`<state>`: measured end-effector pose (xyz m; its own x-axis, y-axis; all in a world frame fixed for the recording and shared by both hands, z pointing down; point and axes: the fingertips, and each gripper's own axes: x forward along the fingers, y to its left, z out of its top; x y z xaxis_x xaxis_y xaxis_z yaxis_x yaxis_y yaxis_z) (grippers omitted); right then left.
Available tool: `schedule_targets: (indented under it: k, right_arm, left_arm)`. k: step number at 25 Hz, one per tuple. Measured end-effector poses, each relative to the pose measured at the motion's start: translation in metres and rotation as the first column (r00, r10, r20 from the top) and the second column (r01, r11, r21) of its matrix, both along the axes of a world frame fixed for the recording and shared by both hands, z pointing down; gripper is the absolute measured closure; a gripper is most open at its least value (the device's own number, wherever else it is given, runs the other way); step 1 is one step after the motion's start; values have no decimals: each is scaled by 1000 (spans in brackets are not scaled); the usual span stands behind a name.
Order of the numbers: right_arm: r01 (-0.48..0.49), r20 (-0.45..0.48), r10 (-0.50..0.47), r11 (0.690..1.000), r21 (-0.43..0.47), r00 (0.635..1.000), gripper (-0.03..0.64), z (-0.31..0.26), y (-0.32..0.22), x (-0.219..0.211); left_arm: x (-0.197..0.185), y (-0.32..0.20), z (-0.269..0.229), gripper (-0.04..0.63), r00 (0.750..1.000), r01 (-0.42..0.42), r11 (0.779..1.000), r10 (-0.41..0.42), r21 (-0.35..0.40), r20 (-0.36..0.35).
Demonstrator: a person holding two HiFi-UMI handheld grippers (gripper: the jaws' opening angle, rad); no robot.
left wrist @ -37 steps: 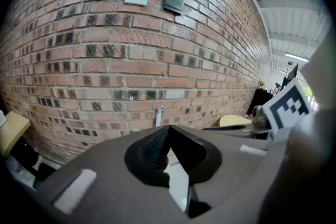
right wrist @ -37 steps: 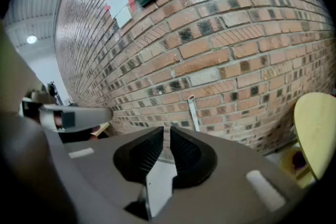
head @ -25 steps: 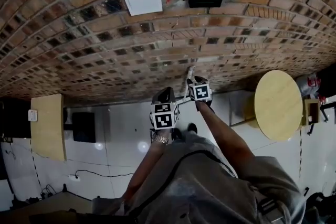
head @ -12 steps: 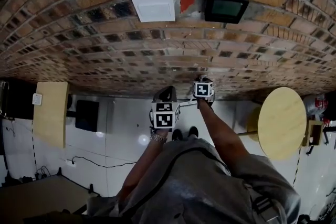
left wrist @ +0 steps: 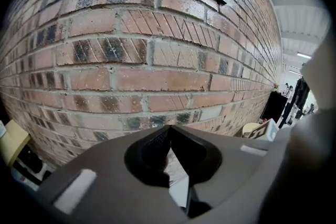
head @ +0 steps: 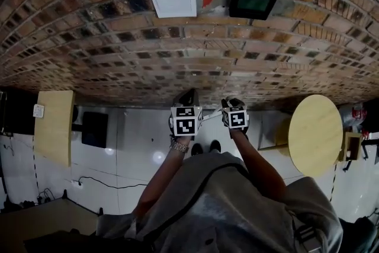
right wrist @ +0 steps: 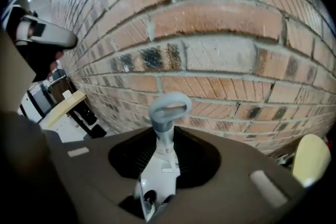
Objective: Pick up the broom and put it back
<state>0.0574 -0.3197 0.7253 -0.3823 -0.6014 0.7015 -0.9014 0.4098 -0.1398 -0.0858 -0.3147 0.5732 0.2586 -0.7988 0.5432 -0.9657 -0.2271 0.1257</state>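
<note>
The broom shows only as a handle. Its grey loop end [right wrist: 169, 107] and white shaft stick out between the jaws of my right gripper [right wrist: 169, 134], which are closing on it, close to the brick wall. In the head view a thin white stretch of handle [head: 212, 112] runs between the right gripper [head: 228, 103] and the left gripper [head: 189, 96], both low by the wall's foot. In the left gripper view the left gripper [left wrist: 168, 127] has its tips touching, with a white strip of handle low in the gap behind them. The broom's head is hidden.
The brick wall [head: 177, 56] fills the space ahead and carries a white box [head: 173, 1] and a black panel [head: 252, 2]. A round yellow table [head: 315, 134] stands at the right, a wooden tabletop [head: 53, 134] and a black box [head: 95, 129] at the left. A cable [head: 106, 183] lies on the floor.
The right gripper has drawn back from the wall and now sits level with the left one. The left gripper has hardly shifted in the view.
</note>
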Motion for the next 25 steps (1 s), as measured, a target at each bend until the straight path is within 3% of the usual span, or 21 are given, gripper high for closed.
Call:
schedule_targets:
  k: [9, 14, 25]
  right_arm:
    - [10, 91, -15, 998, 56, 996, 523, -79, 12, -9]
    - [42, 103, -47, 998, 52, 994, 523, -84, 22, -16]
    - [46, 58, -49, 998, 47, 997, 522, -77, 23, -15]
  left_arm:
    - [17, -1, 8, 592, 998, -38, 998, 36, -47, -45]
    - [20, 1, 1, 591, 997, -14, 1000, 12, -26, -81]
    - [24, 11, -4, 591, 998, -30, 999, 28, -17, -65]
